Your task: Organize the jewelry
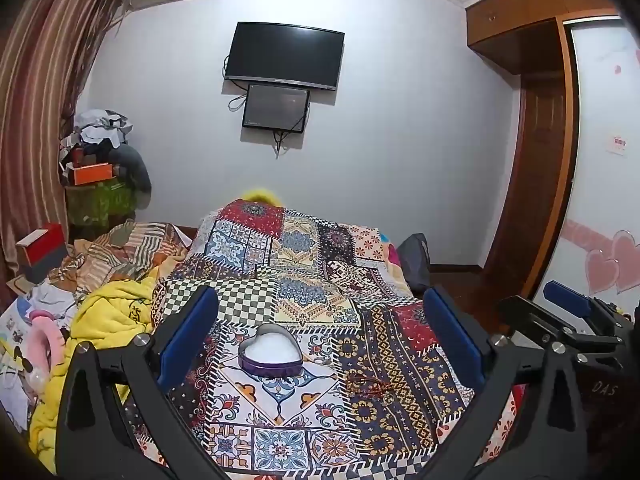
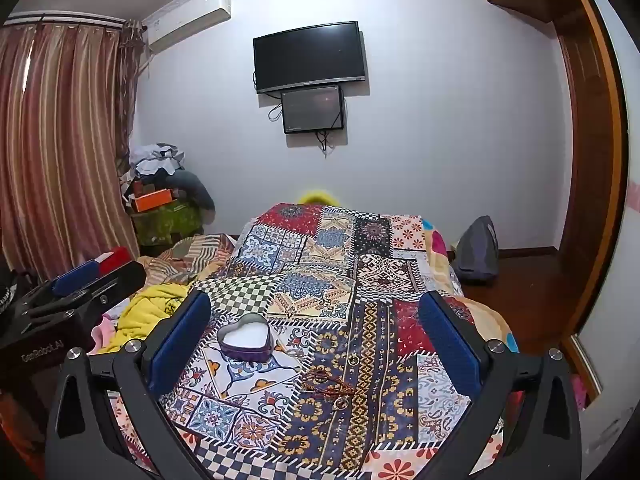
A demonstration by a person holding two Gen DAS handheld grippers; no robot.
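A heart-shaped tin [image 1: 269, 354] with purple sides and a white lining stands open on the patchwork quilt [image 1: 304, 252]. To its right lie a dark red bead string [image 1: 370, 386] and a small ring [image 1: 386, 400]. My left gripper [image 1: 320, 294] hovers open above the quilt, with the tin low between its blue pads and untouched. In the right wrist view the tin [image 2: 245, 342] sits left of centre, and the bead string [image 2: 326, 386] and rings [image 2: 342, 402] lie on the quilt [image 2: 320, 240]. My right gripper [image 2: 314, 299] is open and holds nothing.
Yellow cloth [image 1: 108, 320] and loose clutter lie left of the quilt. A red box [image 1: 40, 244] stands at the far left. A dark bag [image 2: 478, 252] rests on the wooden floor to the right, near the wardrobe [image 1: 532, 160]. Each gripper shows at the edge of the other's view.
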